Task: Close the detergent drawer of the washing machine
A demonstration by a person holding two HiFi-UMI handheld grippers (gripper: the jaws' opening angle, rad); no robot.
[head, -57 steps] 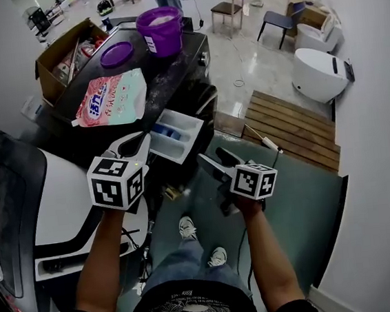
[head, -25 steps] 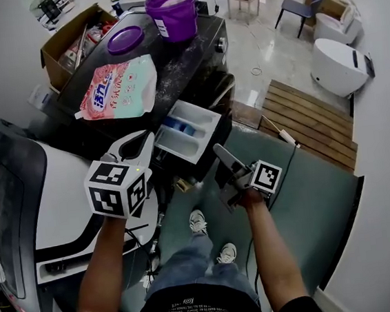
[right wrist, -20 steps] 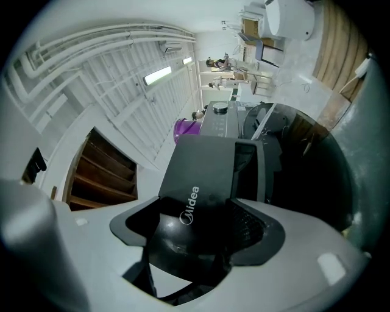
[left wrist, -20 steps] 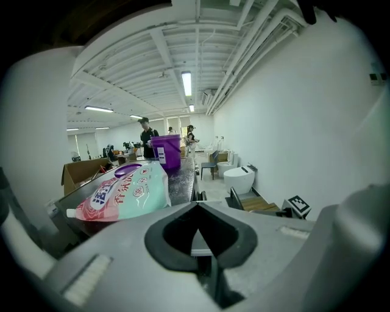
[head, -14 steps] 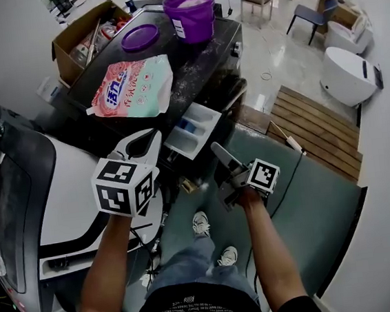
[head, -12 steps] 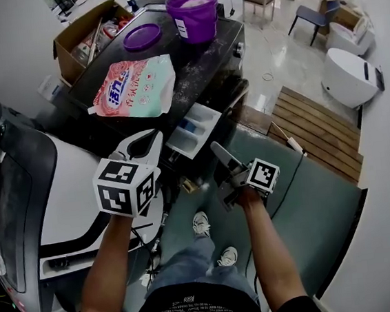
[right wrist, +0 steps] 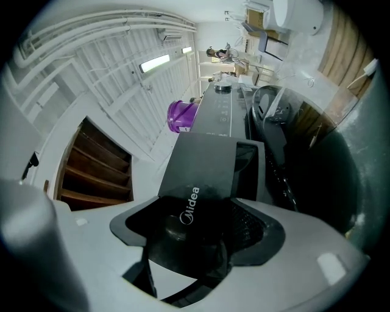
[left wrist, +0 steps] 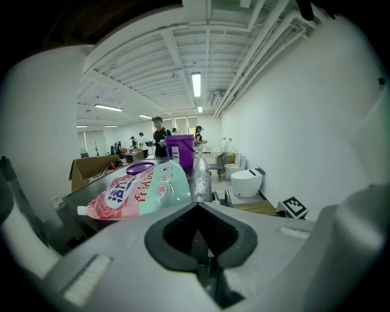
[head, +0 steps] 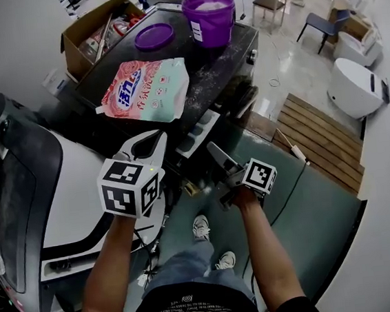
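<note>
The white detergent drawer (head: 195,135) sticks only a little way out of the black washing machine (head: 230,65). My right gripper (head: 213,151) is open, and its jaws rest against the drawer's dark front panel (right wrist: 201,164), which carries a brand logo and fills the right gripper view. Nothing is pinched between those jaws. My left gripper (head: 160,136) hangs shut and empty just left of the drawer. In the left gripper view its tips (left wrist: 196,206) meet below the machine's top.
On the machine's top lie a pink-and-green detergent bag (head: 147,87), a purple lid (head: 154,36) and a purple bucket (head: 210,19). A cardboard box (head: 92,31) stands behind. A white appliance (head: 74,192) is at the left, a wooden platform (head: 318,139) and a toilet (head: 354,86) at the right.
The drawer has slid from well out to nearly in. My right gripper moved toward the machine with it. The left gripper drifted slightly the same way.
</note>
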